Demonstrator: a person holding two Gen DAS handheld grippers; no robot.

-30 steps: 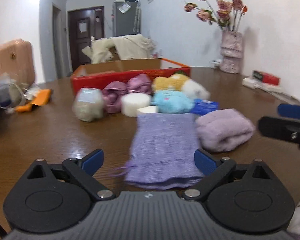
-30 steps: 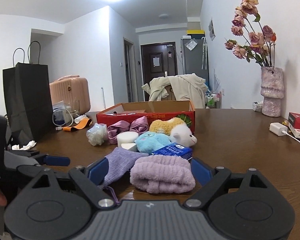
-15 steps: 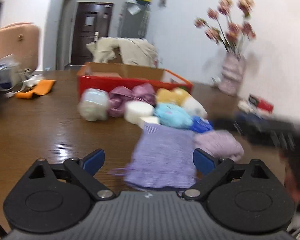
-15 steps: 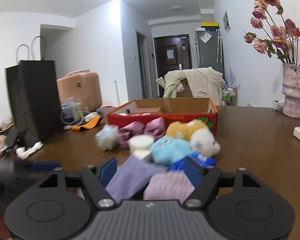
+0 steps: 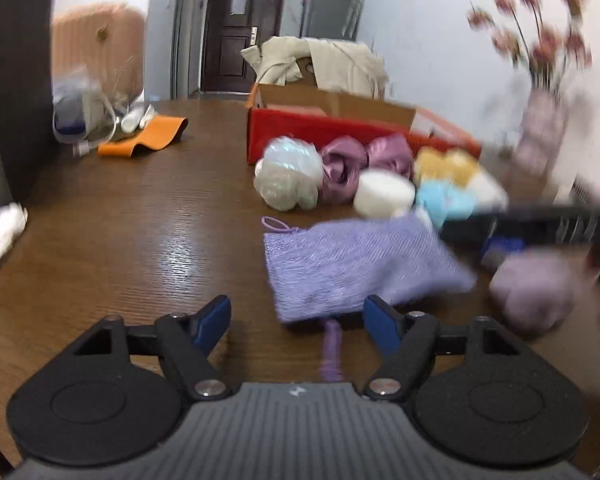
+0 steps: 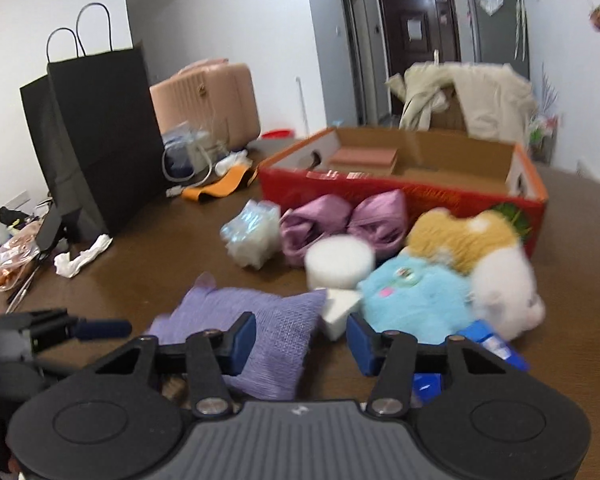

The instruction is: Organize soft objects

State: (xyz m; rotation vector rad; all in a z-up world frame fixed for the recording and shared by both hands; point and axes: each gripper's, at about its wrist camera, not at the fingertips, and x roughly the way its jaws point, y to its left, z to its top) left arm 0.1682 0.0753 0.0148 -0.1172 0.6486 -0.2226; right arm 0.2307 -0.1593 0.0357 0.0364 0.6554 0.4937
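A flat purple knitted cloth (image 5: 352, 264) lies on the brown table just ahead of my open, empty left gripper (image 5: 298, 324); it also shows in the right wrist view (image 6: 252, 332). Beyond it sit a clear wrapped bundle (image 5: 290, 178), pink satin bows (image 5: 360, 162), a white round sponge (image 5: 384, 194), a blue plush (image 6: 420, 300) and a yellow-white plush (image 6: 480, 248). A rolled lilac towel (image 5: 534, 292) lies at the right. The red cardboard box (image 6: 404, 196) stands open behind them. My right gripper (image 6: 302, 338) is open and empty above the cloth's edge, beside a small white block (image 6: 340, 312).
A black paper bag (image 6: 96, 140) stands at the table's left, with an orange strap (image 5: 144, 142), cables and a crumpled white tissue (image 6: 82, 258) near it. A blue packet (image 6: 492, 350) lies under the plush. A blurred vase of flowers (image 5: 540, 120) stands at the far right.
Both grippers swung left and moved forward. The right gripper moved from behind the lilac towel to over the purple cloth. The soft objects have not moved.
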